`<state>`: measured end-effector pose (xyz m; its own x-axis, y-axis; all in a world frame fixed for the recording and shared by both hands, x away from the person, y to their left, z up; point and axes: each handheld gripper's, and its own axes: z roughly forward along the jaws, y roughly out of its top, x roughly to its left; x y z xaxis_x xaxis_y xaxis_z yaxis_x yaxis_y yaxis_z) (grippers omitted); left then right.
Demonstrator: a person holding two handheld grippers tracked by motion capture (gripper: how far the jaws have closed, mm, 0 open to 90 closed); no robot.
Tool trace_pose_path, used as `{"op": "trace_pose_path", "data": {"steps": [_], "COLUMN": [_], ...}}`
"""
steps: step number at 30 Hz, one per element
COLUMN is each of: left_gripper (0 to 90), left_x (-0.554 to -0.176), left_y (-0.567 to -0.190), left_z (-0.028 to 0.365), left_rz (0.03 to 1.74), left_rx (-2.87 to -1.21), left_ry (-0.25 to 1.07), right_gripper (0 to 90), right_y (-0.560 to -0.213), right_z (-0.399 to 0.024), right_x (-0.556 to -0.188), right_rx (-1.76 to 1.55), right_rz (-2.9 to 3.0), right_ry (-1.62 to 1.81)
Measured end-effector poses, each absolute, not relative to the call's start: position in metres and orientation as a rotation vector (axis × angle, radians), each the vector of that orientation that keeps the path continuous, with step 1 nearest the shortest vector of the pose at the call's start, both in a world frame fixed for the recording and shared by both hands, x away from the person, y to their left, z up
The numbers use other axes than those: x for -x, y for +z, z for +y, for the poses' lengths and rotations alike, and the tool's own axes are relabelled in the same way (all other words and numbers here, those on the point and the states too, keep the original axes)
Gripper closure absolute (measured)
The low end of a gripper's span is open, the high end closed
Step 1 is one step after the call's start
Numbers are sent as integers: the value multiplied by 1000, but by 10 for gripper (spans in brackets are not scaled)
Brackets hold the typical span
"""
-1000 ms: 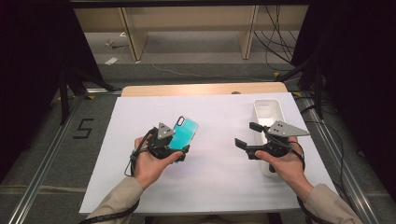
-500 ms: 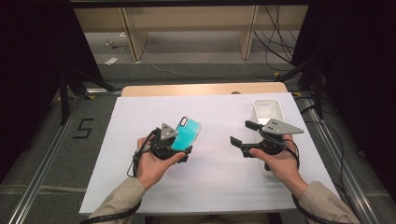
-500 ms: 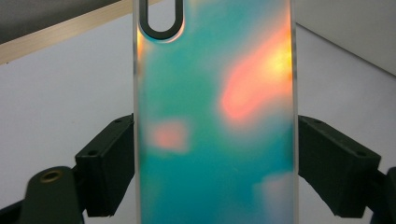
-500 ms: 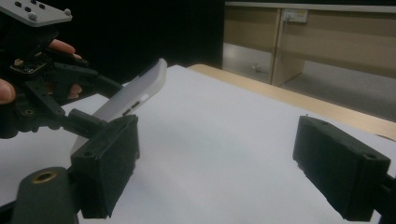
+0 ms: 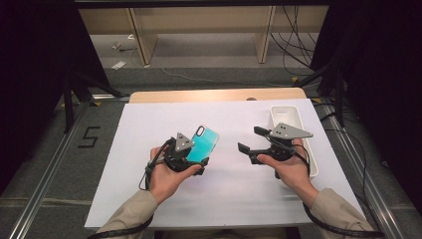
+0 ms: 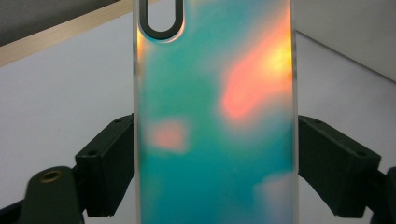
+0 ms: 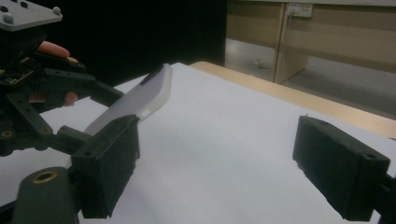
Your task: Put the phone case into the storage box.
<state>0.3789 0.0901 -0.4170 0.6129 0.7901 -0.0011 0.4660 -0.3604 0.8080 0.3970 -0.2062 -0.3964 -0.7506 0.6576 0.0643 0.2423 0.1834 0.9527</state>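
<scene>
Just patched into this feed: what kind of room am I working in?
Probably a lab-style recording bay, not a home. The table has a plain white cover, black curtains flank it, and loose cables run across the bare floor by a wooden shelf frame. The left gripper holds a phone case.

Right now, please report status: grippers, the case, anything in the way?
Left gripper shut on case, raised. Right gripper open, empty. Tray behind right hand.
</scene>
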Motion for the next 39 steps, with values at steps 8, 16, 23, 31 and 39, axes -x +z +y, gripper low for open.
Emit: {"op": "trace_pose_path", "data": {"steps": [8,16,23,31,39], "left_gripper": [173,173,173,173,173], "left_x": [-377,-376,-375,-373,-372], "left_y": [-417,-416,-416,-416,-416], "left_z": [82,73,67,59,52], "left_rz": [969,946,925,901,880], "left_rx": [-2031,-2037,-2041,-2048,-2056], "left_ry": [493,487,482,477,466], "right_gripper": [158,158,159,160,166], "right_y": [-396,-394,-395,-395,-396], "right_z": [-200,-190,-186,-184,-179], "right_x": [-401,-406,-409,-412,-415], "right_rx": [-847,-841,-845,-851,-856], "right_rz": [2111,2117,2126,2129,2132], "right_ry": [1590,1598,1599,1599,1604]}}
